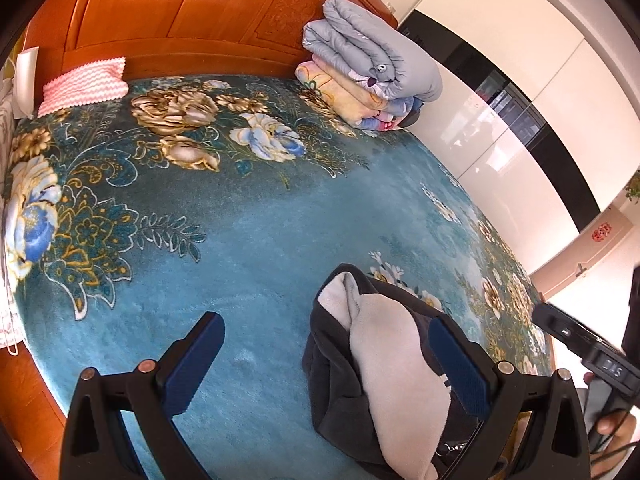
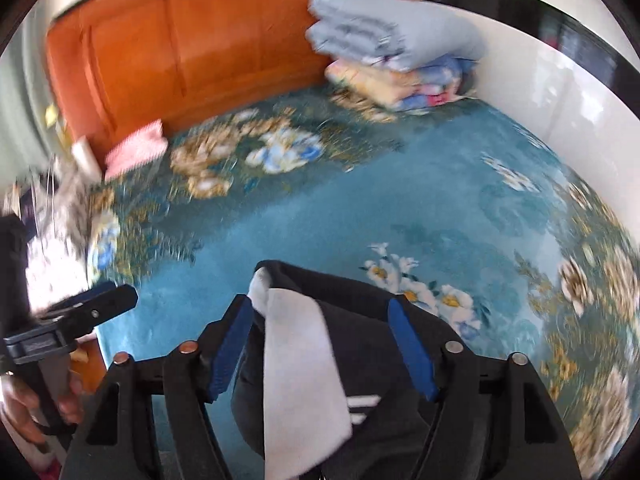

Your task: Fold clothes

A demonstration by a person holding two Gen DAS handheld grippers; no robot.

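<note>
Dark garment (image 1: 340,380) with pale lining (image 2: 300,360) heaped on bed (image 1: 240,240) at 6 o'clock. Left gripper (image 1: 326,360) released, fingers (image 1: 192,364) spread wide, garment under the right-hand finger only, nothing clamped. Right gripper (image 2: 324,344) released too, fingers (image 2: 412,348) apart on either side of garment, pads not pressing it. Folded quilts (image 1: 368,76) stacked at 1 o'clock against wooden headboard (image 1: 180,20). Pink pillow (image 1: 84,84) at 10 o'clock. White wardrobe (image 1: 500,120) at 3 o'clock. Right view blurred.
</note>
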